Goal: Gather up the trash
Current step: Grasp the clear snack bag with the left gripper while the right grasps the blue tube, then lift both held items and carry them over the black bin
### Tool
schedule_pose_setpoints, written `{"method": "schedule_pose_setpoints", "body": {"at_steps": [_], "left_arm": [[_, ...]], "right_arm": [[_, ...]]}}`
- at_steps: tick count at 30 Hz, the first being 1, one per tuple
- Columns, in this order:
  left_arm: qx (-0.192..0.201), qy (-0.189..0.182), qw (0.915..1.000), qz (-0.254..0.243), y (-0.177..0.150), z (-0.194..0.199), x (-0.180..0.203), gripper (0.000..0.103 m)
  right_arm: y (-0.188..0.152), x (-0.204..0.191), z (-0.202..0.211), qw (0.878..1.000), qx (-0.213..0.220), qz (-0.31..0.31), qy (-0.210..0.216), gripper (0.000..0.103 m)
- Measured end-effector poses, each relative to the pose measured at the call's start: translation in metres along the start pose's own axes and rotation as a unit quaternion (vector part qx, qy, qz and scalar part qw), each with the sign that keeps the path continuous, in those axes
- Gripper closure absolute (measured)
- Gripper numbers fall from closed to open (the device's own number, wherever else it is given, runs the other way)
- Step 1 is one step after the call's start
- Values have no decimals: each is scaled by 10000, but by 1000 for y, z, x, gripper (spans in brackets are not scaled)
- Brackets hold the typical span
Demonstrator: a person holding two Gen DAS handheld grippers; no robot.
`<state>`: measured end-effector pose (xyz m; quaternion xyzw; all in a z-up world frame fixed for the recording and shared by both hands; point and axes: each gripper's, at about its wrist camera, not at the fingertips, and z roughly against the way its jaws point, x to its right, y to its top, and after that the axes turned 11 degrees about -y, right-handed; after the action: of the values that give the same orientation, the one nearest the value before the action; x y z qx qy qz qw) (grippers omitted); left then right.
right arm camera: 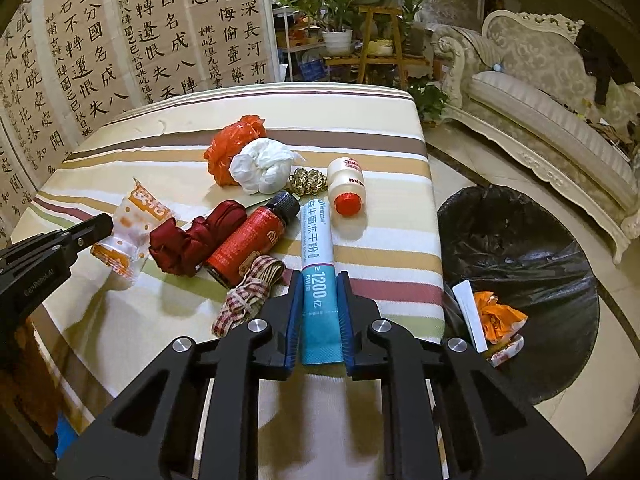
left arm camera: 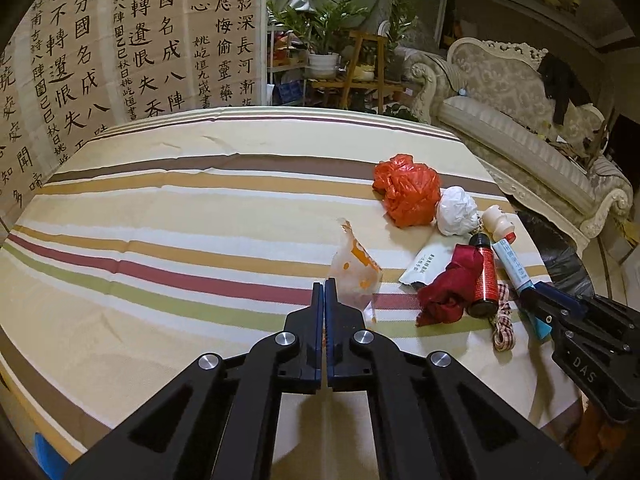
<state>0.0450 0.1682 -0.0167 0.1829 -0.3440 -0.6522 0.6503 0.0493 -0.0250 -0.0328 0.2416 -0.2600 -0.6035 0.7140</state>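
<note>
My left gripper (left arm camera: 324,286) is shut on the edge of a clear wrapper with orange print (left arm camera: 354,276), which stands up off the striped tablecloth (left arm camera: 160,240). From the right wrist the same wrapper (right arm camera: 136,224) hangs at the left gripper (right arm camera: 106,226) with its shadow on the cloth below. My right gripper (right arm camera: 320,276) is shut on a long blue and white sachet (right arm camera: 318,248) near the table's right edge, blue pads pressing both sides. The left wrist view shows that right gripper (left arm camera: 534,294) on the sachet (left arm camera: 510,260).
Loose on the cloth lie an orange plastic bag ball (right arm camera: 232,144), a white paper wad (right arm camera: 260,170), a small white bottle with a red cap (right arm camera: 346,184), a red bottle (right arm camera: 248,240), dark red cloth (right arm camera: 196,240) and checked ribbon (right arm camera: 248,292). A black-lined bin (right arm camera: 520,240) holding scraps stands right of the table; a sofa (right arm camera: 540,120) is beyond.
</note>
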Motion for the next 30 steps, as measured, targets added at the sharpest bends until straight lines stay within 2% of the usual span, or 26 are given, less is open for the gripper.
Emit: {"method": "schedule_pose_setpoints", "body": {"at_steps": [6, 8, 10, 16, 24, 26, 28, 30], "left_arm": [[-90, -226, 9997, 85, -5, 1, -1, 101], [-124, -219, 9996, 161, -7, -1, -3, 95], [-118, -212, 9995, 207, -8, -3, -3, 61], [-131, -409, 9979, 478, -3, -6, -3, 31], [-449, -301, 9974, 482, -4, -23, 2, 28], [-450, -242, 9980, 373, -4, -25, 5, 34], [-438, -141, 9988, 176, -5, -26, 9, 54], [-435, -118, 9990, 18, -7, -26, 11, 64]], "right_arm": [[-6, 3, 5, 10000, -3, -20, 16, 87], [-8, 4, 3, 10000, -28, -30, 21, 87], [-9, 5, 3, 10000, -48, -38, 26, 87], [-8, 7, 2, 10000, -52, -67, 35, 87], [-9, 8, -1, 9999, -88, -78, 70, 87], [-9, 7, -2, 9999, -92, -84, 81, 86], [-9, 8, -2, 9999, -93, -88, 88, 86], [-9, 9, -3, 9999, -97, -91, 98, 86]]}}
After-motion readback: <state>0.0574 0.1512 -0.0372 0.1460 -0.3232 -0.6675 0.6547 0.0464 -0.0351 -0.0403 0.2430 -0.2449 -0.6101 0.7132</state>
